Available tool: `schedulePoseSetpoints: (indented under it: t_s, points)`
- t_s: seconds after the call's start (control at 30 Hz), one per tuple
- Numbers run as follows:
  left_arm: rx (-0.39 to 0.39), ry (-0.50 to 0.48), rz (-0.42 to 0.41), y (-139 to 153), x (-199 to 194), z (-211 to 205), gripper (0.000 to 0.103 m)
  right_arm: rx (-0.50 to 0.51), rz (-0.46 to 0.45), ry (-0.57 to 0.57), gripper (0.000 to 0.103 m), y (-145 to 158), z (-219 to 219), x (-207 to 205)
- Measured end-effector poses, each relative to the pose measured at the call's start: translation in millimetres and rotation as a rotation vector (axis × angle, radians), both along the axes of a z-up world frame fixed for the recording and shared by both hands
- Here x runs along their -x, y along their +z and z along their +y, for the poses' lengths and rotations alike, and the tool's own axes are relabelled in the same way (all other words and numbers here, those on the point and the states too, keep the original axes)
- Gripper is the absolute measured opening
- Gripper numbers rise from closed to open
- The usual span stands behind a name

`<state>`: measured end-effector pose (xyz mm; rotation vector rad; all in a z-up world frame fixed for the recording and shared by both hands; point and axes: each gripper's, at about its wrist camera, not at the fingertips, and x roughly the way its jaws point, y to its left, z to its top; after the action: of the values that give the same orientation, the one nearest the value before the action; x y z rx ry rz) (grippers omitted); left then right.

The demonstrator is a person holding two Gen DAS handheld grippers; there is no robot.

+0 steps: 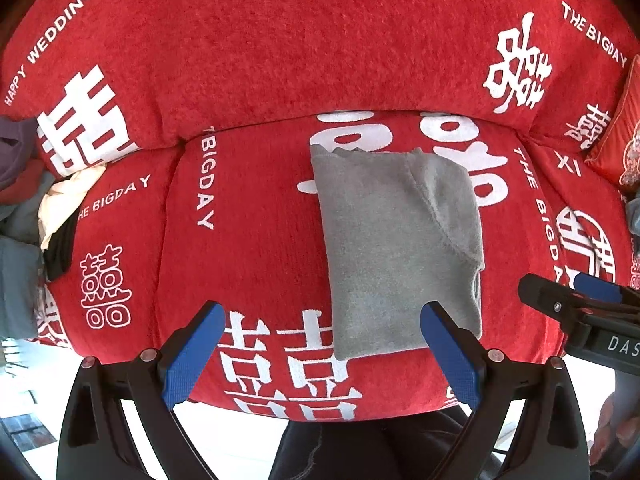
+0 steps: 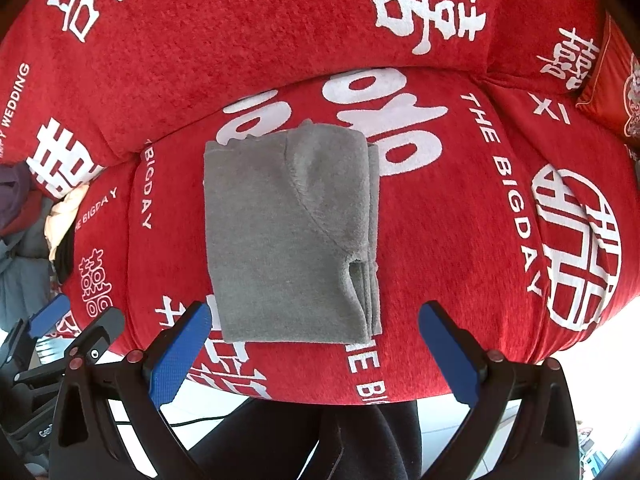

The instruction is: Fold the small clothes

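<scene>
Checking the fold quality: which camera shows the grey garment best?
The right wrist view: the grey garment sits centred and whole, layered edges visible. In the left wrist view it lies off-centre, one corner behind a fingertip.

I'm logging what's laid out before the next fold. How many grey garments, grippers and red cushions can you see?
Folded grey garment on the red sofa cover: 1
Grippers, both open and empty: 2, left and right
Red cushion at the far right: 1
Total: 4
The clothes pile at the left is too bunched to count.
</scene>
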<state>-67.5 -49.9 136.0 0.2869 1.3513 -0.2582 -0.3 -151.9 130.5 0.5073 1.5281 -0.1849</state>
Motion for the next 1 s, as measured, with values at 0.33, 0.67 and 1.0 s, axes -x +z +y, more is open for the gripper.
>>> schedulePoseSetpoints:
  t_s: [0.33, 0.67, 1.0]
  points:
    - [-0.004, -0.012, 0.003, -0.1, 2.3, -4.4, 0.098, 0.008, 0.0, 0.01, 0.103, 1.5, 1.3, -0.4]
    - [-0.02, -0.019, 0.003, -1.3, 2.8, -3.9, 0.098, 0.007, 0.005, 0.017, 0.103, 0.3, 4.8, -0.2]
    - [-0.023, -0.02, 0.011, -3.5, 3.2, -2.9, 0.098, 0.008, 0.005, 0.018, 0.103, 0.8, 7.1, -0.5]
